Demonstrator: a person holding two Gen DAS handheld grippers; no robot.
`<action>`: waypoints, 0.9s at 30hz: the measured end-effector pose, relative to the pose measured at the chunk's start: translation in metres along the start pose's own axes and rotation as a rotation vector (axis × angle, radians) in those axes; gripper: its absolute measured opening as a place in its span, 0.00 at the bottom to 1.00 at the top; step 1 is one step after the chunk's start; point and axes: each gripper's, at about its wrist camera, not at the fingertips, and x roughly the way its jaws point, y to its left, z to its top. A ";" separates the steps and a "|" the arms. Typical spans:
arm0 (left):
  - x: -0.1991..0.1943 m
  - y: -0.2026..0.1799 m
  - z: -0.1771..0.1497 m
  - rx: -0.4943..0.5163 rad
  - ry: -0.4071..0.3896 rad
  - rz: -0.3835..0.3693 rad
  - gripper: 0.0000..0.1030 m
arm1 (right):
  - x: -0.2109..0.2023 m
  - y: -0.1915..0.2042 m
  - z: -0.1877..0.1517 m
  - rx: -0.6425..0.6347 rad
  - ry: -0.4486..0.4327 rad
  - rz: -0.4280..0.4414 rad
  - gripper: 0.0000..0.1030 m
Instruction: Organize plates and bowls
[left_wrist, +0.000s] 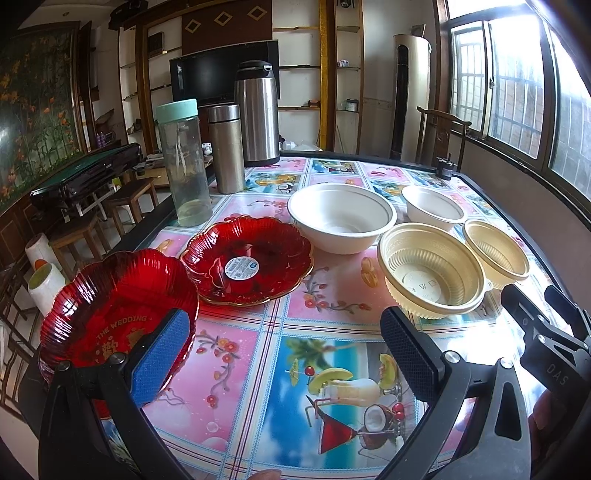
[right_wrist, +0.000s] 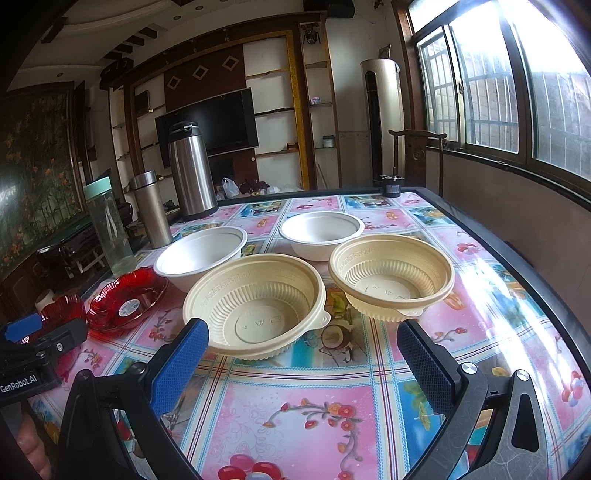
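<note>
Both spread wide, holding nothing: left gripper (left_wrist: 291, 339) with its blue pad at the near red scalloped glass plate (left_wrist: 114, 314), right gripper (right_wrist: 303, 354) just short of the near cream ribbed plastic bowl (right_wrist: 255, 302), dead ahead.

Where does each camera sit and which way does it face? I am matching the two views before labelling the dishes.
Left wrist: on the left gripper, open, low over the table's near left, facing the red plates; a fingertip shows at the bottom edge.
Right wrist: on the right gripper, open, further right, facing the cream bowls; a hand shows bottom left.
Shared: both face the room's far wall; each shows the white bowls, the steel flask and the other gripper.
</note>
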 end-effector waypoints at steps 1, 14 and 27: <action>-0.001 0.002 0.000 0.000 -0.006 0.001 1.00 | -0.001 0.000 0.000 0.001 -0.005 -0.004 1.00; -0.014 0.060 0.024 0.007 -0.004 -0.009 0.98 | -0.010 0.047 0.042 0.077 0.040 0.173 1.00; 0.091 0.137 0.127 -0.058 0.381 -0.160 0.67 | 0.094 0.119 0.069 0.325 0.457 0.443 0.86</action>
